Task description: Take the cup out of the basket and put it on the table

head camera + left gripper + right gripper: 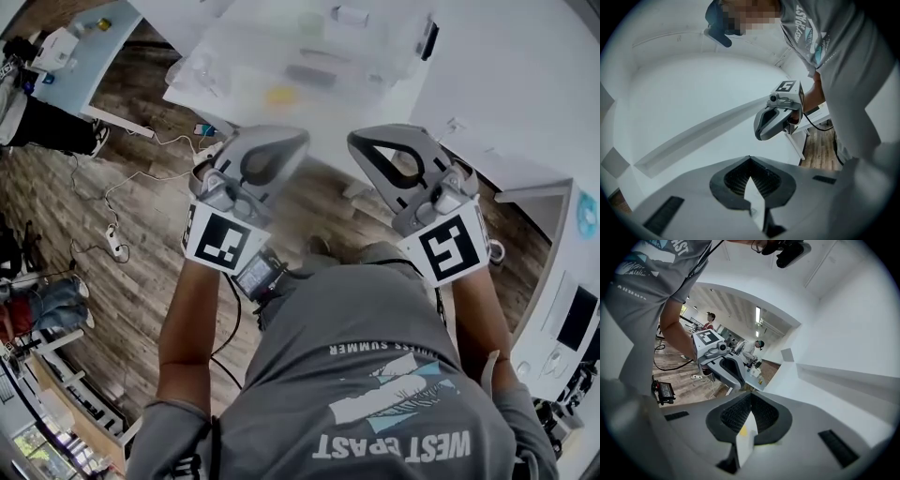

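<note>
A translucent basket point(309, 47) sits on the white table point(525, 84) ahead of me. Its contents are blurred, and I cannot tell the cup among them. I hold both grippers up in front of my chest, short of the table's near edge. The left gripper point(296, 139) is shut with nothing between its jaws, as its own view shows point(750, 160). Shut and empty too is the right gripper point(361, 139), with its tips meeting in its own view point(751, 397). Each gripper also shows in the other's view: the right gripper point(776, 119) and the left gripper point(719, 361).
Wooden floor lies below, with cables and a power strip point(114, 242) at the left. Another desk point(80, 47) stands at the top left, and a white desk with a monitor point(574, 319) at the right. People point(752, 350) work at a far bench.
</note>
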The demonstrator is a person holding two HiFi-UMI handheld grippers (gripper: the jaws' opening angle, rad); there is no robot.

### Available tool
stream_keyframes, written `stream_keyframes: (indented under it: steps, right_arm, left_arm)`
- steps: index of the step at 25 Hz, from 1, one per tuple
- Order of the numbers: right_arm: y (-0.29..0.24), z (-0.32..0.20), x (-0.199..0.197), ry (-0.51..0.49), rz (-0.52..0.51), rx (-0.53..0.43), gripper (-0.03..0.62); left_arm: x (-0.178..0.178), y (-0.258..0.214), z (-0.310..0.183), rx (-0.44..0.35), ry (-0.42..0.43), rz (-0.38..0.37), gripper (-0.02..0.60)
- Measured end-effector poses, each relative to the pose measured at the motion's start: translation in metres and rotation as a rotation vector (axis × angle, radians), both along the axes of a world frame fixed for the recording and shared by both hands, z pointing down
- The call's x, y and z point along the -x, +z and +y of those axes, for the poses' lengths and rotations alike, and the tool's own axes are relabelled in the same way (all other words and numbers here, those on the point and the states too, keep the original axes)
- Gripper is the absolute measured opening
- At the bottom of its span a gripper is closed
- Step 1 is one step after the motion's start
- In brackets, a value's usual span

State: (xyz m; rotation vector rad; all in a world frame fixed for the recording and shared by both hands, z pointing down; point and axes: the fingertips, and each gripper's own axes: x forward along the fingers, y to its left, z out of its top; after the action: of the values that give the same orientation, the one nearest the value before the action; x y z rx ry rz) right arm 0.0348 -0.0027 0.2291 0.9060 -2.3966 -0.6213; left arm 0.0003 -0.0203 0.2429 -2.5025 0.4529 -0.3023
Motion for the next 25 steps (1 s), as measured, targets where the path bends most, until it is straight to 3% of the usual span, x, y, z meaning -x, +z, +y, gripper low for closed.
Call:
stream_keyframes:
  steps: [9,25]
  right_arm:
    - [0.004,-0.044,-0.017,0.008,0.006,0.013,0.011]
    - [-0.007,-0.142,-0.060,-0.114,-0.027,-0.013,0.011]
  left_arm:
    - [-0.017,0.006,-0.044,0.009,0.006,0.011,0.008]
    - [-0.062,-0.004,-0.129,-0.027,-0.117,-0.030,0.008]
